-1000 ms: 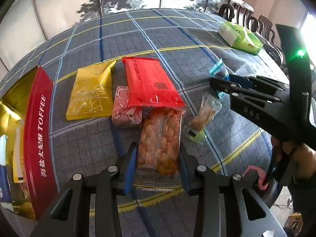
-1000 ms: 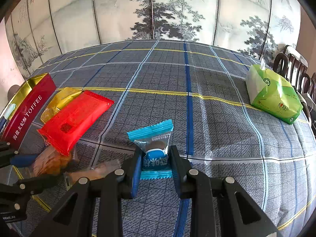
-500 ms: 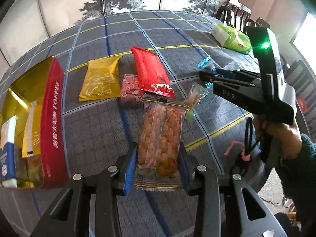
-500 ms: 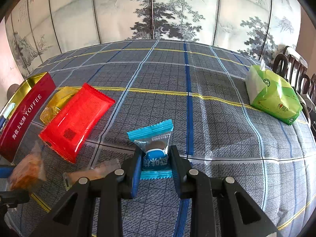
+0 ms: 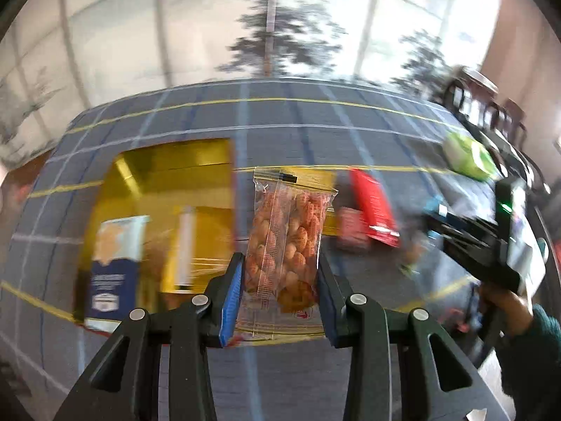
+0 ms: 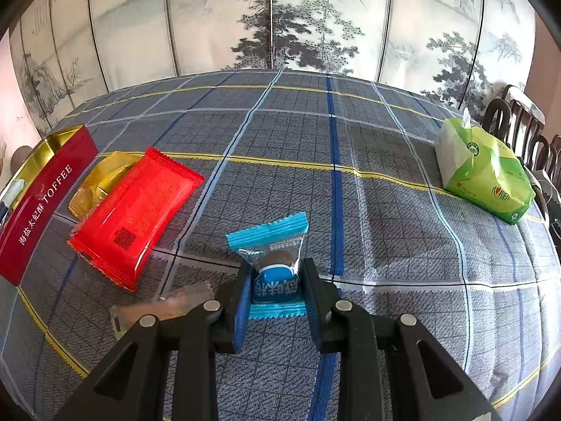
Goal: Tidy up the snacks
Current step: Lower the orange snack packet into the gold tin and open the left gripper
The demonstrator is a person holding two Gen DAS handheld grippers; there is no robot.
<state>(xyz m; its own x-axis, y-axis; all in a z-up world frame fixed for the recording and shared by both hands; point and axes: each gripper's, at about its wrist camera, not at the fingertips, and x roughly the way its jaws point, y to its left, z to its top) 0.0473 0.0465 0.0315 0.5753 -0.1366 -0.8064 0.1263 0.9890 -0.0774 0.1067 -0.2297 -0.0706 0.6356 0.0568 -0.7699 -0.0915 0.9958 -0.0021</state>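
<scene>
Clear plastic peanut packet (image 5: 284, 242) pinched upright in my left tongs (image 5: 278, 291), lifted off the desk (image 6: 350, 182).

Behind it in the blurred left view sits the gold-lined toffee tin (image 5: 168, 175), open, with a blue-and-white pack (image 5: 114, 266) standing inside; whether my packet is over the tin or just beside it I cannot tell. My right tongs (image 6: 275, 293) are pressed on a blue-wrapped candy (image 6: 275, 256) lying on the plaid cloth. To its left lie a small clear-wrapped biscuit (image 6: 164, 307), a red packet (image 6: 136, 210) and, partly under that, a yellow packet (image 6: 101, 180). A green tissue pack (image 6: 485, 172) sits well apart at the far right.
</scene>
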